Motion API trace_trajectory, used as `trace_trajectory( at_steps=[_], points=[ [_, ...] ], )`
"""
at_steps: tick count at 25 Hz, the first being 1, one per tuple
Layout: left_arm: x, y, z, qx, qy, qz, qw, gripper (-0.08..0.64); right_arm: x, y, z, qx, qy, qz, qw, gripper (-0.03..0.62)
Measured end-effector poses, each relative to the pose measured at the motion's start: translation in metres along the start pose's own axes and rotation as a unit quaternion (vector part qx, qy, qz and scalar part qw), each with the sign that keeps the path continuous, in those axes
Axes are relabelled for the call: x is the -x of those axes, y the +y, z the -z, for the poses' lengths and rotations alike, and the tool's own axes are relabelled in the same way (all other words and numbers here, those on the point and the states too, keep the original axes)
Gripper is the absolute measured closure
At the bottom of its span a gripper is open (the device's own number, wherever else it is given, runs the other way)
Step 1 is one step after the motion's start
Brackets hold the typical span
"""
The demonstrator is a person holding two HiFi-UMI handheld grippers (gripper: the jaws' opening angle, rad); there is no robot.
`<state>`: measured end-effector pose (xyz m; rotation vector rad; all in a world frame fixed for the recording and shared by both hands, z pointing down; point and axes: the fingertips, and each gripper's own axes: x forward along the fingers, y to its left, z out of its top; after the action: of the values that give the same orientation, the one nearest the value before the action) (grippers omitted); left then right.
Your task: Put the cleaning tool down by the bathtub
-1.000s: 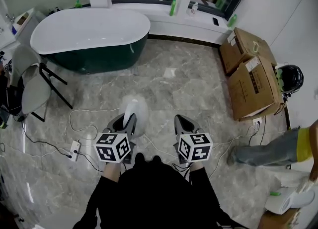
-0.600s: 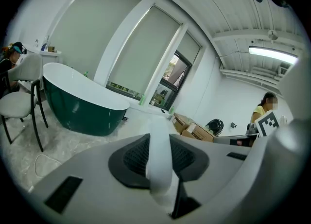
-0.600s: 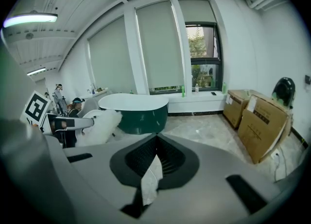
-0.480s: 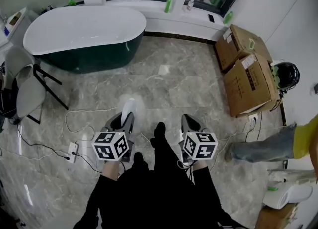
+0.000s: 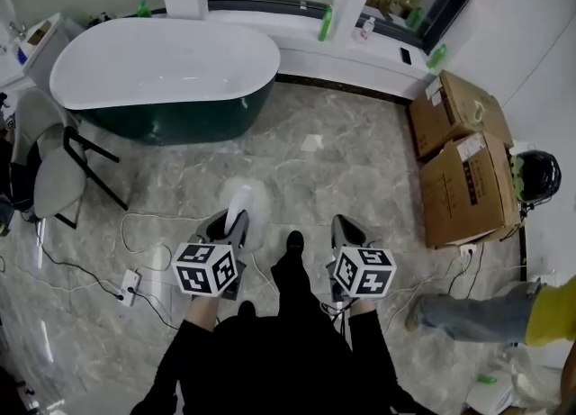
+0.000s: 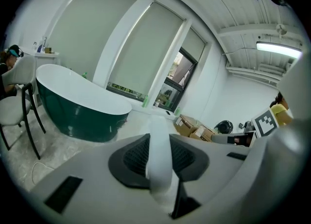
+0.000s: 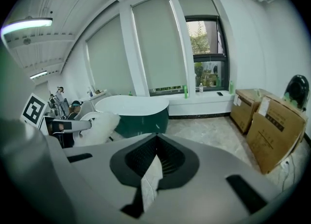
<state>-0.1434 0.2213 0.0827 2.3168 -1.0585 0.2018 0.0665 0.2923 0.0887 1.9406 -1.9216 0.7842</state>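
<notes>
Left gripper (image 5: pixel 227 222): clamps the white handle of the cleaning tool (image 5: pixel 245 199), jaws fairly wide on it; carries the fluffy head out front above the marble floor (image 5: pixel 342 161), well short of the bathtub (image 5: pixel 180 121). Right gripper (image 5: pixel 346 231): shows jaws all but together, empty. Bathtub: shows a bare white inside. Cardboard boxes (image 5: pixel 463 179): sit closed, well right of it.

Grey marbled floor (image 5: pixel 342 170), dark green bathtub (image 5: pixel 180 121) with white rim at eleven o'clock, two cardboard boxes (image 5: pixel 468 188) at three o'clock, grey folding chair (image 5: pixel 54 175) at nine o'clock, white power strip (image 5: pixel 132 284) and loose cables (image 5: pixel 148 216) at eight o'clock
</notes>
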Motion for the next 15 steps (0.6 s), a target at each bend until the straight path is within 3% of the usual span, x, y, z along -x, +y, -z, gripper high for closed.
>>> trace_trajectory(
  at_steps=[6,15],
  points=[
    [-0.08,0.004,-0.027,0.006,0.01,-0.037,0.9992,0.462,-0.071,-0.053,-0.045,0.004,0.026,-0.031,0.999,0.592],
    [-0.184,0.003,-0.054,0.014,0.031,-0.079,0.9962,0.462,-0.153,-0.123,-0.082,0.004,0.075,-0.068,0.995,0.592]
  ],
)
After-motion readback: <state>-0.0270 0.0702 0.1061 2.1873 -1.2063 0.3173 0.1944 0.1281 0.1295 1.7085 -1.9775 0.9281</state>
